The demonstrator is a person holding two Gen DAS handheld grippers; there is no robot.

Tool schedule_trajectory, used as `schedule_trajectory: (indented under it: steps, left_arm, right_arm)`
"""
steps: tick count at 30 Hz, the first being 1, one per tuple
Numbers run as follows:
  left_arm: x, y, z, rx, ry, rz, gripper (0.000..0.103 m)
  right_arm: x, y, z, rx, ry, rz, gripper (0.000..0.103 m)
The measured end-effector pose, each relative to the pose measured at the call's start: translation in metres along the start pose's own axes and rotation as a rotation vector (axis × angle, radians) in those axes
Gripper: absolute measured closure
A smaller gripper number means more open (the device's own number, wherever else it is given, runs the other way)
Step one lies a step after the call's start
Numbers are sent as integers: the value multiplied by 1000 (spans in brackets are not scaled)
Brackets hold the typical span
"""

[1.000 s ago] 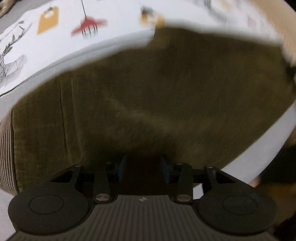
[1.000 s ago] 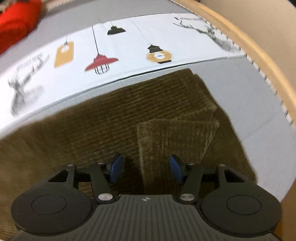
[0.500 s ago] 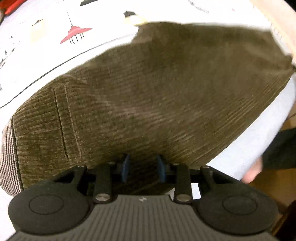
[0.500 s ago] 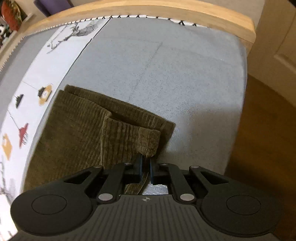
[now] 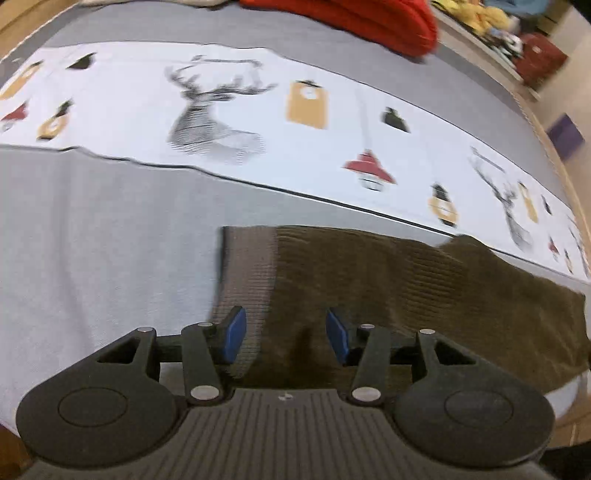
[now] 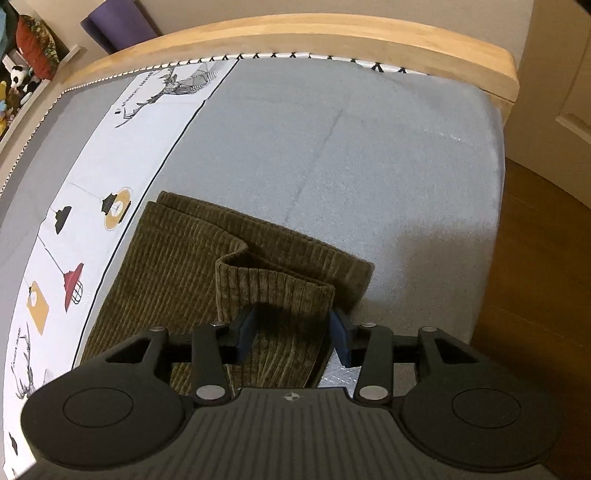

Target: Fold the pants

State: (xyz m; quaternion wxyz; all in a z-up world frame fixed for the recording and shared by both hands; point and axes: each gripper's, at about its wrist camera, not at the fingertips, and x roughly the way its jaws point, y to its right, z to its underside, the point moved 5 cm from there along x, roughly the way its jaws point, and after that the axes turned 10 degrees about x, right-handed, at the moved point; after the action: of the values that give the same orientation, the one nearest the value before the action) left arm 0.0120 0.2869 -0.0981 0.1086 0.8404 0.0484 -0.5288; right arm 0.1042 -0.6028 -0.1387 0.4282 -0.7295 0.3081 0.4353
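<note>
We are looking at a bed [image 6: 369, 155] covered in grey fabric, with a wooden rail [image 6: 295, 38] curving along its far edge in the right wrist view. Across the grey cover a white runner [image 5: 258, 122] is lying, printed with deer heads, hanging lamps and tan tags. Beyond the runner, at the far side of the bed, a red bundle of cloth [image 5: 351, 18] is sitting.

The olive corduroy pants [image 5: 424, 295] are lying flat on the grey cover, just on the near side of the runner, their far edge running alongside the runner's dark border. In the left wrist view a paler ribbed band [image 5: 247, 273] is forming the end of the pants away from the rail. In the right wrist view the pants [image 6: 177, 266] are ending toward the rail, with a cuff [image 6: 273, 291] folded back over the layer beneath it and standing up slightly.

We are holding the left gripper [image 5: 282, 336] with its jaws spread wide over the ribbed band, gripping nothing. We are holding the right gripper [image 6: 291, 334] with its jaws wide as well, straddling the folded cuff, though the blue pads [image 6: 245, 332] are not pressing on the cloth.
</note>
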Motion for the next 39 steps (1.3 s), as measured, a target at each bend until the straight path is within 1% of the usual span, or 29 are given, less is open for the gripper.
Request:
schedule_trajectory:
  steps: [3, 4, 5, 8, 9, 11, 13, 15, 16, 17, 18, 19, 20, 23, 26, 27, 28, 29, 30, 32, 33, 34, 36, 37, 38, 39]
  left_arm:
    - [-2, -14, 1, -56, 9, -40, 47]
    - [-3, -19, -1, -65, 10, -62, 44]
    - [-3, -24, -4, -73, 6, -75, 43]
    - [2, -32, -1, -98, -22, -77, 40]
    - [4, -31, 0, -96, -35, -72, 40]
    - [10, -27, 1, -86, -57, -67, 40]
    - [13, -22, 2, -58, -65, -90, 41]
    - [15, -18, 2, -31, -67, -105, 47]
    - [15, -17, 1, -24, -65, -119, 52]
    - [16, -17, 1, -17, -65, -126, 56]
    - [16, -16, 1, -13, -65, -127, 58]
    - [16, -16, 1, -8, -63, -130, 61]
    - [16, -14, 0, 2, -62, -133, 63]
    - [17, -12, 0, 21, -61, -141, 65]
    - [17, -13, 0, 20, -63, -138, 66]
    - [17, -13, 0, 20, -63, -137, 67]
    - [17, -13, -1, 23, -62, -137, 68]
    - [16, -12, -1, 25, -59, -137, 71]
    - [15, -12, -1, 23, -54, -136, 72]
    - [11, -12, -2, 13, -35, -129, 81]
    - [7, -13, -4, 3, -14, -121, 83]
    - [-2, -14, -6, -15, 20, -105, 85]
    - [-21, -17, -8, -53, 79, -71, 85]
    - [-35, -20, -6, -76, 115, -40, 85]
    - [-45, -20, -3, -79, 140, -18, 85]
    - [-51, -21, 0, -62, 138, -16, 85]
  right_arm:
    - [-8, -1, 1, 21, 15, -4, 59]
    - [-12, -1, -1, 39, 31, -7, 59]
    - [-20, 2, -4, 72, 69, -9, 59]
    - [-38, 10, -12, 144, 153, -39, 59]
    - [-40, 13, -13, 158, 161, -39, 58]
    - [-34, 19, -12, 185, 121, -51, 57]
    - [-24, 23, -7, 212, 51, -57, 48]
    - [-14, 24, -1, 231, -22, -79, 47]
    - [-10, 23, 1, 224, -42, -84, 46]
    - [-10, 20, 2, 204, -42, -82, 46]
    - [-9, 17, 2, 178, -32, -73, 44]
    - [-9, 13, 3, 147, -18, -56, 42]
    - [-6, 10, 4, 116, -10, -35, 41]
    - [9, 12, 8, 79, -41, 23, 43]
    - [26, 17, 13, 42, -87, 117, 48]
    - [27, 17, 14, 37, -89, 131, 60]
    - [28, 15, 15, 37, -90, 115, 82]
    - [26, 12, 14, 32, -89, 83, 89]
    - [23, 8, 14, 19, -76, 73, 94]
    - [14, -5, 15, -61, -28, 62, 96]
    - [5, -11, 14, -90, 11, 34, 97]
    - [-9, -19, 10, -102, 71, -20, 97]
    - [-34, -30, 5, -82, 163, -129, 97]
    - [-48, -35, 4, -80, 212, -179, 97]
    - [-60, -40, 5, -93, 259, -208, 97]
    - [-67, -41, 5, -104, 284, -211, 97]
